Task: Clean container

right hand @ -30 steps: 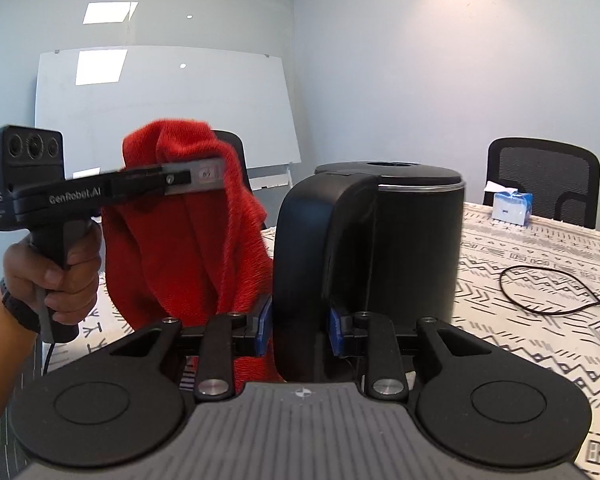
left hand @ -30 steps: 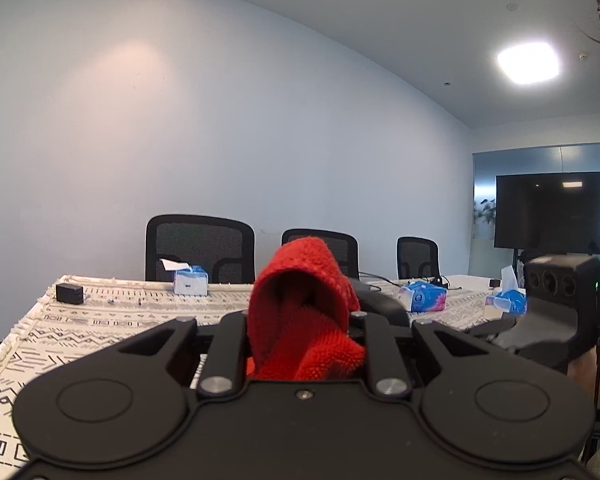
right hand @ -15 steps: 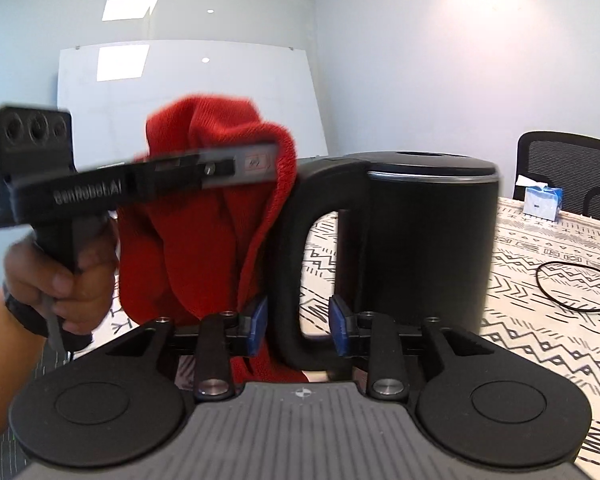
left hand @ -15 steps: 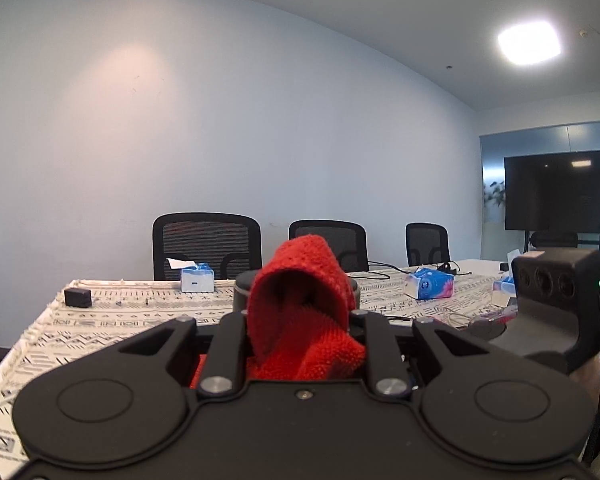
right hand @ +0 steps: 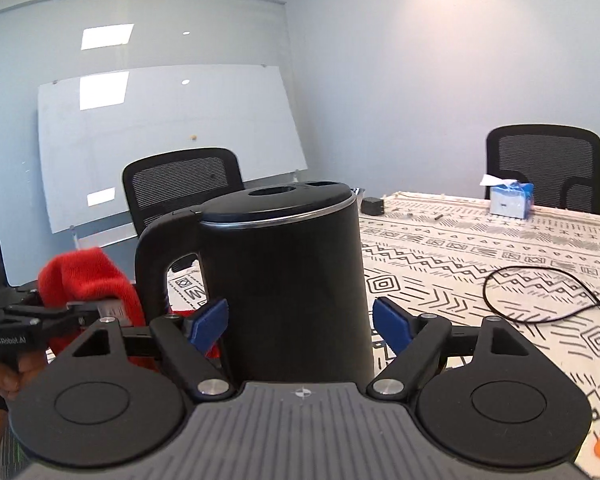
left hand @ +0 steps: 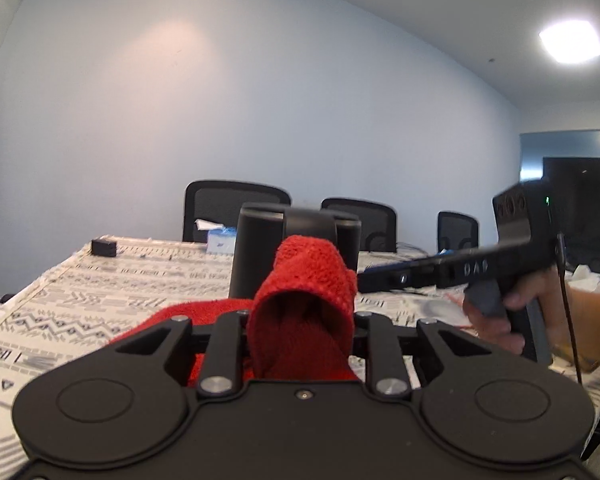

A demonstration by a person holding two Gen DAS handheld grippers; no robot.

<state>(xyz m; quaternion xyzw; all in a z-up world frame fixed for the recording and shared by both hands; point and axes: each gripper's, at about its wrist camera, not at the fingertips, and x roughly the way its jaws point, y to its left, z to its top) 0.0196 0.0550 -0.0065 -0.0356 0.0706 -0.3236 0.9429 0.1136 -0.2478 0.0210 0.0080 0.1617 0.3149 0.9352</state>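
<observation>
Gripper left (left hand: 300, 316) clamps red cloth (left hand: 304, 304); right gripper (right hand: 300, 320) spread wide around kettle (right hand: 284, 280), unheld: wiping may topple it.

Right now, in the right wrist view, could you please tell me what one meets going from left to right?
Red cloth → kettle → black cable, with the tissue box farther back on the table.

Left gripper (left hand: 300, 320): clamped on red cloth (left hand: 304, 312). Black kettle (left hand: 296, 252) upright behind, on patterned tablecloth (left hand: 80, 304). Right gripper (left hand: 364, 280) alongside kettle.
</observation>
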